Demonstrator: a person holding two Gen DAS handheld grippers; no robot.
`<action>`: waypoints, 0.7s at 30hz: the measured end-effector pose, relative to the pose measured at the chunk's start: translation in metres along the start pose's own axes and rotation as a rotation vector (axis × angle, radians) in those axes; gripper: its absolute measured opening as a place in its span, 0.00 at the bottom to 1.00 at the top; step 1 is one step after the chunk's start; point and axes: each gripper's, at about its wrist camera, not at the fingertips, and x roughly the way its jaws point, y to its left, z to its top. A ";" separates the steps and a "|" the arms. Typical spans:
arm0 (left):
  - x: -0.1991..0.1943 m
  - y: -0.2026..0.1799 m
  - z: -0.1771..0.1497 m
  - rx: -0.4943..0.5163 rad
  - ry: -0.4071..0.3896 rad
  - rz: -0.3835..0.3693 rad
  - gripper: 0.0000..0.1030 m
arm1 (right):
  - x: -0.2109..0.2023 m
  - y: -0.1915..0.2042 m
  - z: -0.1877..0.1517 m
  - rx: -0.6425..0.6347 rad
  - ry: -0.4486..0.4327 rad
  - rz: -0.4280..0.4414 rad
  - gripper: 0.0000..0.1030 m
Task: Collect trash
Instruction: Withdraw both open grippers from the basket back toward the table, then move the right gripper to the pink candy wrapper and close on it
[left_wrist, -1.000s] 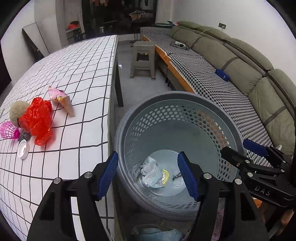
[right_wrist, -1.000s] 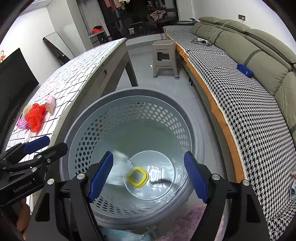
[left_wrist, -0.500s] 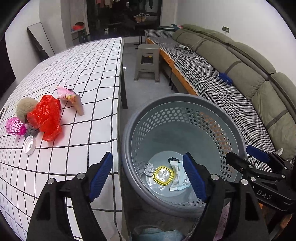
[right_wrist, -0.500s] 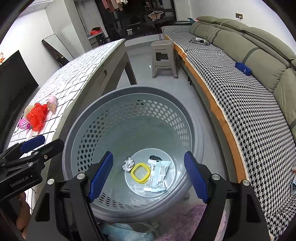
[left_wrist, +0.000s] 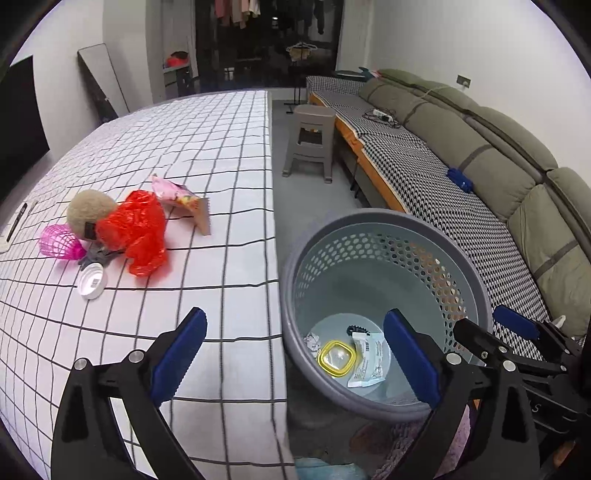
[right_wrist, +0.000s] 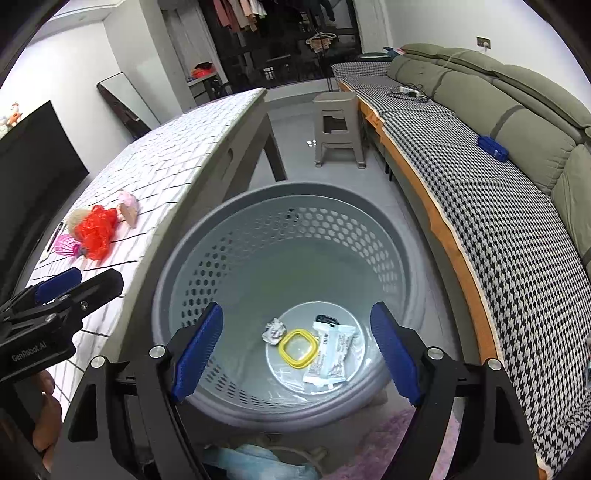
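Trash (left_wrist: 142, 230) lies on table (left_wrist: 221, 155) beside basket (left_wrist: 476, 280).

Grey perforated basket (right_wrist: 207, 258) upright on the floor just beside the worktop (left_wrist: 192, 155), holding a yellow-rimmed lid (right_wrist: 297, 349), a white wrapper (right_wrist: 330, 352) and a crumpled scrap (right_wrist: 274, 330) on its bottom. On the worktop, bunched together: red plastic bag (left_wrist: 138, 230), pink snack packet (left_wrist: 181, 201), fuzzy beige ball (left_wrist: 90, 210), pink mesh cup (left_wrist: 59, 243), white cap (left_wrist: 92, 280)
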 end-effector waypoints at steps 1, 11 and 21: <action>-0.002 0.003 0.000 -0.006 -0.006 0.008 0.93 | -0.001 0.004 0.000 -0.008 -0.004 0.008 0.77; -0.026 0.059 -0.010 -0.095 -0.055 0.110 0.94 | 0.003 0.051 0.010 -0.086 -0.017 0.085 0.77; -0.046 0.126 -0.025 -0.202 -0.070 0.218 0.94 | 0.018 0.112 0.026 -0.191 -0.038 0.162 0.77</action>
